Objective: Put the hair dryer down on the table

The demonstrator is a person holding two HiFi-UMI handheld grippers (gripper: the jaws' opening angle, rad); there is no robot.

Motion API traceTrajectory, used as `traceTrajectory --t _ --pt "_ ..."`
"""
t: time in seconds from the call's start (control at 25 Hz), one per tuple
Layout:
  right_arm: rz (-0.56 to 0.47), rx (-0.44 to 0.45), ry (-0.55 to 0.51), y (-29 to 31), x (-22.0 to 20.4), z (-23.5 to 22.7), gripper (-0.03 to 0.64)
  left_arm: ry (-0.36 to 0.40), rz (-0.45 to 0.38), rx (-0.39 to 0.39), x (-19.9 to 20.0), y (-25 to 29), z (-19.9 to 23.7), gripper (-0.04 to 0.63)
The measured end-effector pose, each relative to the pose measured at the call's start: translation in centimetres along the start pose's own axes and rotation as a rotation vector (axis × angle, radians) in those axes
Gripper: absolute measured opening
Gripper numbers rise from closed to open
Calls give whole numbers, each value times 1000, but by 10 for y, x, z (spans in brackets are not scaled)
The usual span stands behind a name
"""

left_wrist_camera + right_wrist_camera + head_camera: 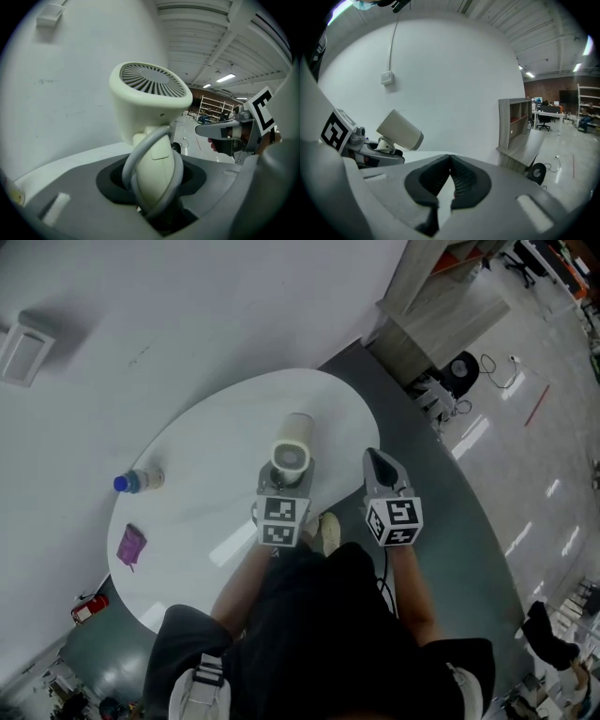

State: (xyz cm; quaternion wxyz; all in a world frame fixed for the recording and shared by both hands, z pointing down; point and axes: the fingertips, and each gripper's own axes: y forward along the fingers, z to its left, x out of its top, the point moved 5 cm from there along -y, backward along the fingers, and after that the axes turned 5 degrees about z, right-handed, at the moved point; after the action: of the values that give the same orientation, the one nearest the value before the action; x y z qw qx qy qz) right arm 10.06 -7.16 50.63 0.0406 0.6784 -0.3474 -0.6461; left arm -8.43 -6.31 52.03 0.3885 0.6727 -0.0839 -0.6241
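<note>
Hair dryer (292, 448) in left tool (283, 491), nozzle away and down toward table (202, 451).

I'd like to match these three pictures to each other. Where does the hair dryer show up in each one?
Head view: the hair dryer is at the centre, its round end facing the camera.
Left gripper view: it fills the middle, and the left gripper is clamped on its handle.
Right gripper view: it is at left of centre, its barrel tilted.
Shared landmark: the small white box on the wall, also seen at and.
</note>
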Motion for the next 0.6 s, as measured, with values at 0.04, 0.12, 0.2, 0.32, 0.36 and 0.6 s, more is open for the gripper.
traceTrajectory --t 0.04,0.12,0.2,0.32,0.36,0.6 --pt "9 -3 4 6 -2 -1 3 -5 10 -5 -1 6 2 189" --pt "30 -7 9 17 -7 -4 3 -18 30 -18 -4 18 6 189" --pt "48 -9 17 27 -11 -6 3 -23 51 -26 -7 29 10 190" --pt "72 -12 39 40 -18 -10 3 -26 83 -35 -11 43 15 190" --pt "80 -13 45 44 -21 -11 3 -28 93 -37 -12 48 17 190" --pt "119 -7 71 66 -29 -20 3 -38 144 -44 -18 78 23 190"
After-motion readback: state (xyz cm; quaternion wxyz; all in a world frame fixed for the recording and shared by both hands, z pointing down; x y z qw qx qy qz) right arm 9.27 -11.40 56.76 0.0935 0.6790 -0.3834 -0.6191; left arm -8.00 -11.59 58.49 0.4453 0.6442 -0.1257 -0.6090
